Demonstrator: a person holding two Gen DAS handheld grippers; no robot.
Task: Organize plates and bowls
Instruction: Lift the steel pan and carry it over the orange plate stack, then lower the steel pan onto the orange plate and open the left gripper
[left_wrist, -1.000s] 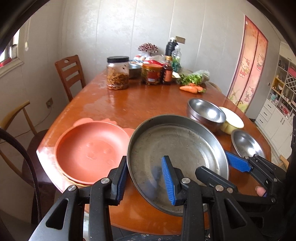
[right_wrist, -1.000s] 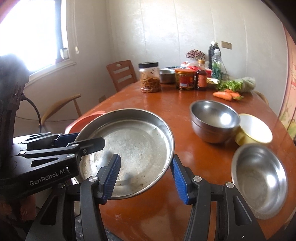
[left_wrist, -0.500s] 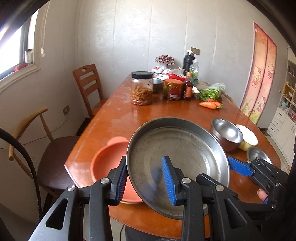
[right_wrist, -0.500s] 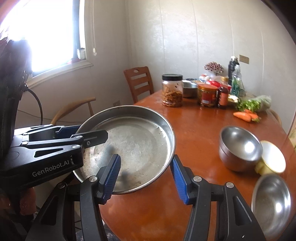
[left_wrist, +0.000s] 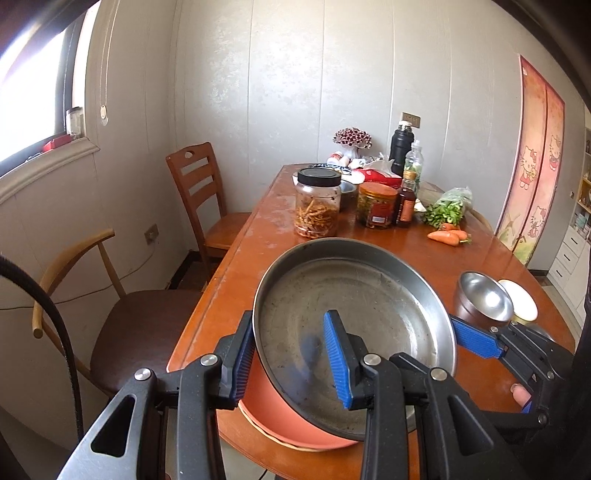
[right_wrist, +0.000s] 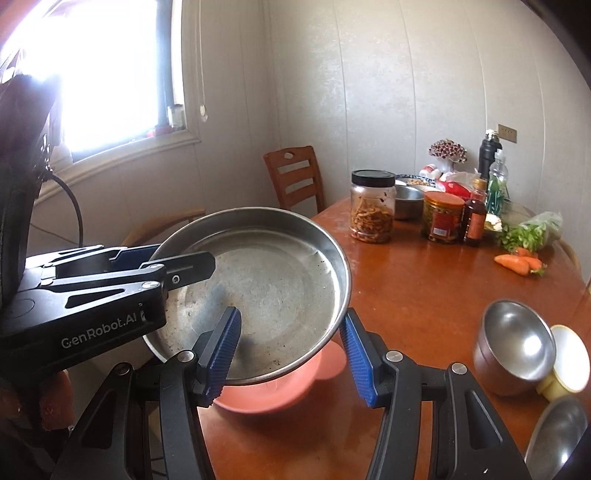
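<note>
A large round steel plate (left_wrist: 354, 310) hangs tilted in the air above a salmon plastic plate (left_wrist: 291, 417) at the table's near end. My left gripper (left_wrist: 291, 354) has its jaws astride the steel plate's left rim. My right gripper (right_wrist: 291, 343) has its jaws astride the right rim; the steel plate (right_wrist: 266, 291) fills the middle of that view, with the salmon plate (right_wrist: 280, 391) under it. Both grippers hold the plate by the rim. A steel bowl (right_wrist: 513, 347), a yellow-white bowl (right_wrist: 569, 362) and another steel bowl (right_wrist: 557, 435) sit at the right.
On the far end of the brown table (left_wrist: 258, 236) stand a jar (left_wrist: 317, 203), a red-lidded tin (left_wrist: 376, 205), bottles (left_wrist: 406, 166), greens and carrots (left_wrist: 448, 236). Two chairs (left_wrist: 199, 192) stand along the table's left side.
Both grippers have lifted the steel plate off the table and carried it left, over the salmon plate. The table and bowls now look lower and farther away.
</note>
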